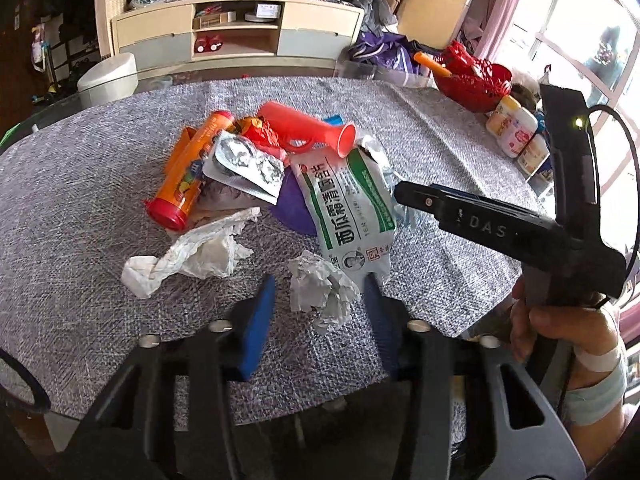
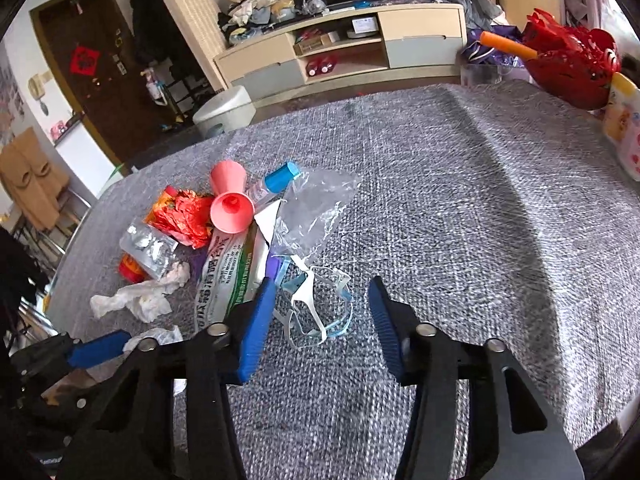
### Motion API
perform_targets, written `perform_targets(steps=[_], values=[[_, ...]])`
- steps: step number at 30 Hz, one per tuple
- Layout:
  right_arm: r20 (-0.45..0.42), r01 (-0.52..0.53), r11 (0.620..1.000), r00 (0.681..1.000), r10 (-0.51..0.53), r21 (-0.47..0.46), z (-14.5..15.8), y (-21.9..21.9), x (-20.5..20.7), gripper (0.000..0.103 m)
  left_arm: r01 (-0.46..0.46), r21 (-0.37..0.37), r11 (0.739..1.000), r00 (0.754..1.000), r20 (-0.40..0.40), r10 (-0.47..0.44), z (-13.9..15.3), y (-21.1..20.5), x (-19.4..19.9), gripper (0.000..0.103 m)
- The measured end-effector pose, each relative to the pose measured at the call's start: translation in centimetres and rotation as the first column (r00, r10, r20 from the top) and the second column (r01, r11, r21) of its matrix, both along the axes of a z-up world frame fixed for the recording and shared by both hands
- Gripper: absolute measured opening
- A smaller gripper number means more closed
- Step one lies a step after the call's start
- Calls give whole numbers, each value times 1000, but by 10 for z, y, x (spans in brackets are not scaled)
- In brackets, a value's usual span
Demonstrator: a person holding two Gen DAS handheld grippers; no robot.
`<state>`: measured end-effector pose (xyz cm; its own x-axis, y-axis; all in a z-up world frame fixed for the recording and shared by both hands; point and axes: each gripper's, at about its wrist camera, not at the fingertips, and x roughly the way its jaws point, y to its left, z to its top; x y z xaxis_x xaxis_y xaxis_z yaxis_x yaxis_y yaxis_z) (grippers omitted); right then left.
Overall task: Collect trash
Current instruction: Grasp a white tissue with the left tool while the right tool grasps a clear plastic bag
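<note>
A trash pile lies on the grey tablecloth (image 1: 80,184): an orange tube (image 1: 190,168), a foil blister pack (image 1: 244,166), a red plastic horn (image 1: 308,130), a green-and-white medicine pouch (image 1: 352,204), a long white tissue (image 1: 192,254) and a crumpled paper ball (image 1: 324,292). My left gripper (image 1: 320,292) is open, its blue pads on either side of the paper ball. My right gripper (image 2: 320,300) is open just above a tangled blue-white face mask (image 2: 320,312), beside the pouch (image 2: 232,276) and clear plastic wrap (image 2: 316,204).
A red basket (image 1: 476,80) and several small bottles (image 1: 516,132) stand at the table's far right. A white stool (image 1: 108,78) and a TV cabinet (image 1: 236,32) lie beyond the table. The right gripper's body (image 1: 500,232) reaches in from the right of the left wrist view.
</note>
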<state>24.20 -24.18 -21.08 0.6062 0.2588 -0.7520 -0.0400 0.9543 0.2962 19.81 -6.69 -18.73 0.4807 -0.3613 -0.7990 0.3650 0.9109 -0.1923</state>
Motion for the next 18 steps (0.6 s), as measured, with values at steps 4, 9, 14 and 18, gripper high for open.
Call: perform_targets(steps=[4, 9, 14, 18], values=[[-7, -5, 1000, 1000, 5, 1, -3, -2, -1, 17, 11, 6, 1000, 1000, -12, -11, -5, -3, 1, 11], [29, 14, 1000, 999, -14, -10, 11, -13, -13, 10, -6, 15, 1000, 1000, 27, 5, 5, 3, -7, 5], [88, 40, 999, 995, -38, -25, 41, -23, -31, 10, -30, 19, 999, 996, 82, 28, 28, 10, -22, 4], [142, 26, 998, 990, -16, -64, 69, -16, -57, 10, -39, 23, 999, 990, 136, 36, 50, 13, -41, 4]])
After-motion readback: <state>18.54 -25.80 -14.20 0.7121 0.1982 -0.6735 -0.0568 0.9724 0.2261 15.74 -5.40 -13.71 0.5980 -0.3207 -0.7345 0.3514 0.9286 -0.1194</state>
